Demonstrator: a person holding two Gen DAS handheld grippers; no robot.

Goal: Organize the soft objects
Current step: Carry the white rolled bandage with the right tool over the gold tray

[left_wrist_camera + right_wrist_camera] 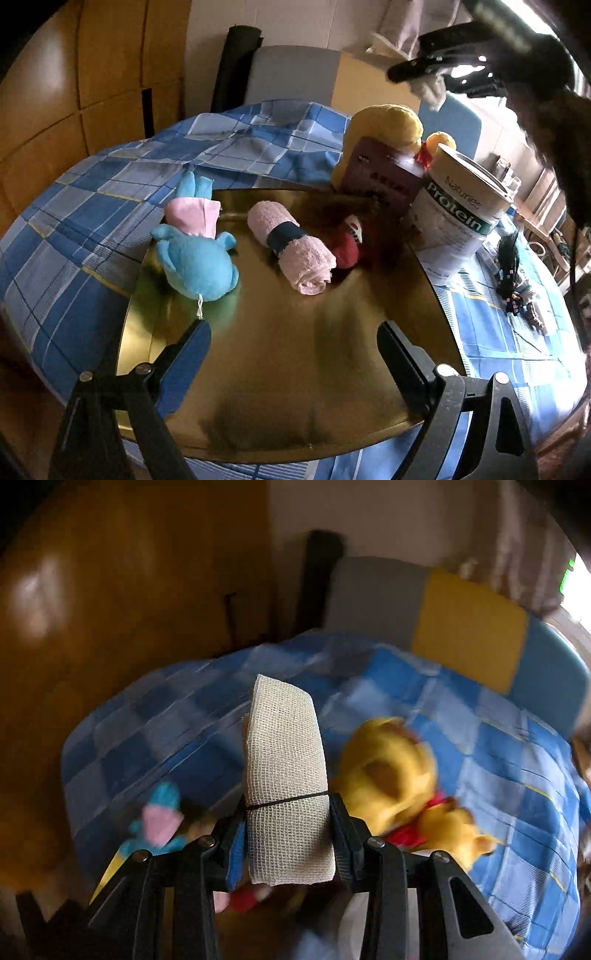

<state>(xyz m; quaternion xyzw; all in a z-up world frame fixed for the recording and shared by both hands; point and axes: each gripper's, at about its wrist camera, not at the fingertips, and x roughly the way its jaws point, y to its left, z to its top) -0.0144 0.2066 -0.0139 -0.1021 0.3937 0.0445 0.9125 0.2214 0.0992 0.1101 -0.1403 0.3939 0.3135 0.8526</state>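
Right gripper (pixel 286 834) clamped tight on cream mesh gauze roll (pixel 286 760), thin black band round it; left gripper (pixel 295 347) gaping, empty.

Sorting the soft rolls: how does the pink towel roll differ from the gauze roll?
The pink towel roll is fluffy, bound by a dark band and lies on the gold tray; the gauze roll is off-white mesh, tied with a thin black thread, and clamped in the right gripper. Both are rolled fabric.

Black left tool (pixel 293 341) with blue-faced fingers (pixel 192 350) and silver screws
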